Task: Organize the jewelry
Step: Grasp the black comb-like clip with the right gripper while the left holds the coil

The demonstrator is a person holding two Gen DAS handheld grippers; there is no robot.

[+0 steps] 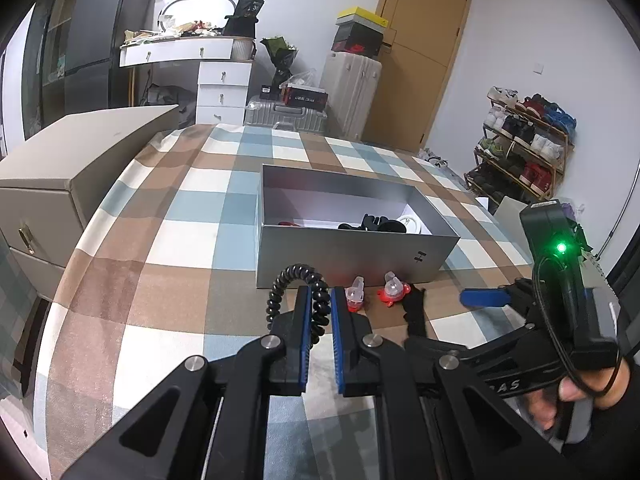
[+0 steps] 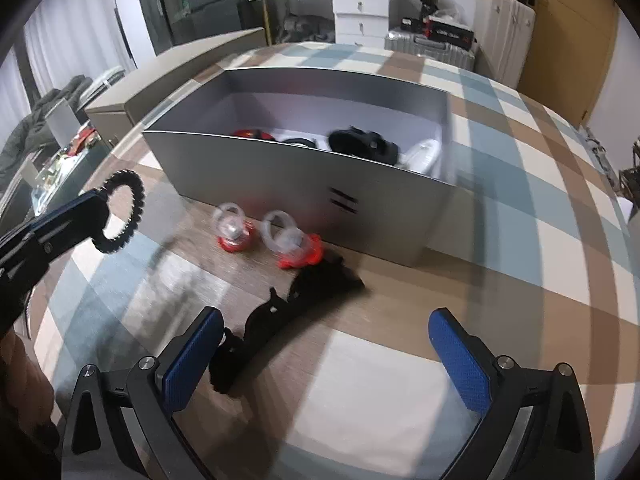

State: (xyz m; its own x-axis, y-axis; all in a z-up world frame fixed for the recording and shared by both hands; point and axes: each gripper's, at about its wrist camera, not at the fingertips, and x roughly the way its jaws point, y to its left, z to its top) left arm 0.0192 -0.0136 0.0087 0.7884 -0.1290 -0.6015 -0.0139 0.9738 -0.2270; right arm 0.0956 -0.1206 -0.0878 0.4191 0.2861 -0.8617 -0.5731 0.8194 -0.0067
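My left gripper (image 1: 320, 304) is shut on a black spiral hair tie (image 1: 288, 280), lifted above the checked cloth; it also shows in the right wrist view (image 2: 120, 212). A grey open box (image 1: 352, 256) holds black, red and white items (image 2: 364, 144). In front of the box lie two clear-and-red ring toys (image 2: 236, 232), (image 2: 296, 244) and a black hair clip (image 2: 296, 304). My right gripper (image 2: 324, 348) is open just above and near the black clip, its fingers (image 2: 196, 352) either side.
A checked cloth (image 1: 192, 208) covers the surface. A beige drawer cabinet (image 1: 64, 184) stands at the left. A white dresser (image 1: 216, 76), suitcases (image 1: 348, 92) and a shoe rack (image 1: 524, 140) stand beyond the far edge.
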